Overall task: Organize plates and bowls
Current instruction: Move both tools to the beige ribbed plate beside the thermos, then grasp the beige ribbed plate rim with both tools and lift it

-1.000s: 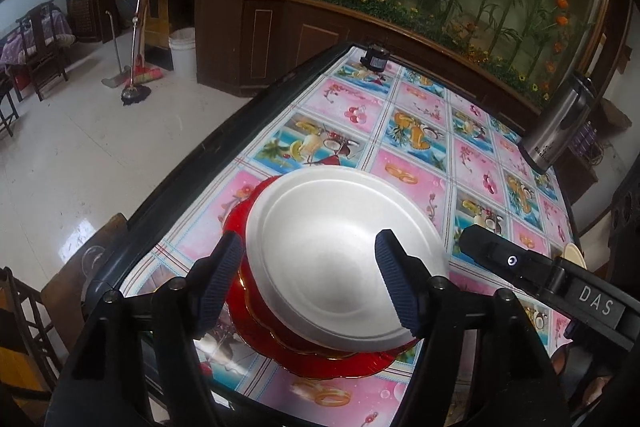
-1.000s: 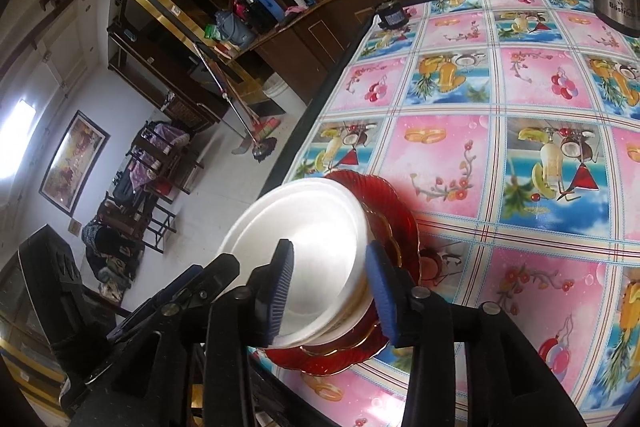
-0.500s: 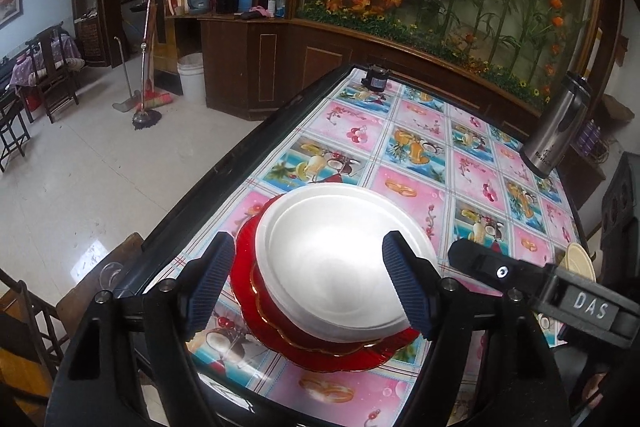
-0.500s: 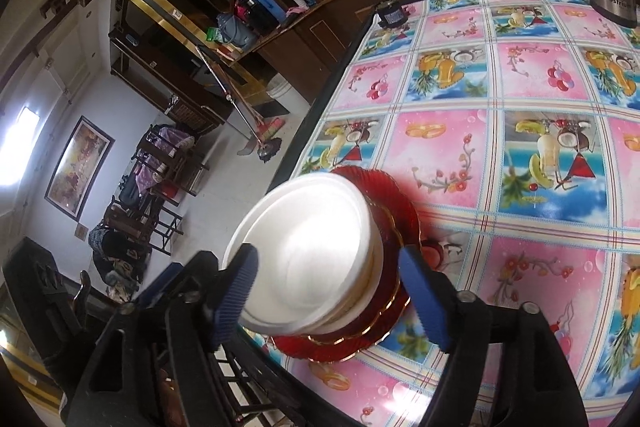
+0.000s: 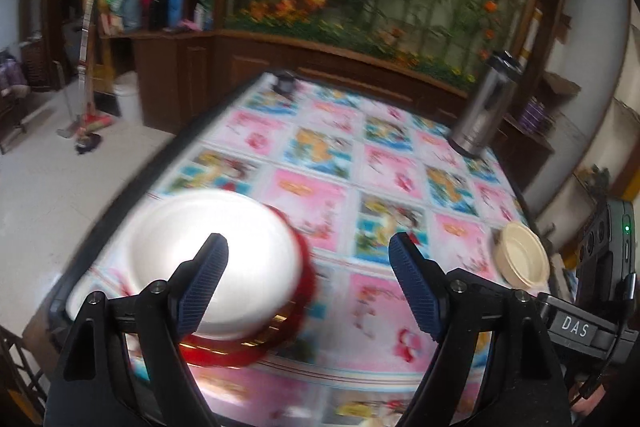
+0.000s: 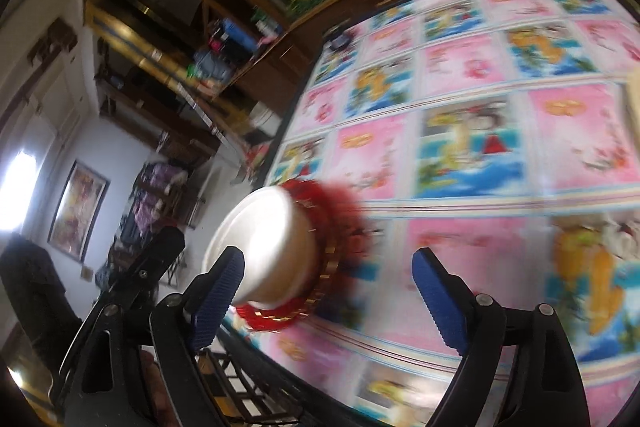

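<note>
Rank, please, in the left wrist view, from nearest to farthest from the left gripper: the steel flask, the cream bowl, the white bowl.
From the left gripper:
1. white bowl, at the left finger, stacked on the red plate.
2. cream bowl, to the right, near the table's right edge.
3. steel flask, at the far right of the table.

"DAS" on right hand-held gripper [image 5: 576, 325]
</note>
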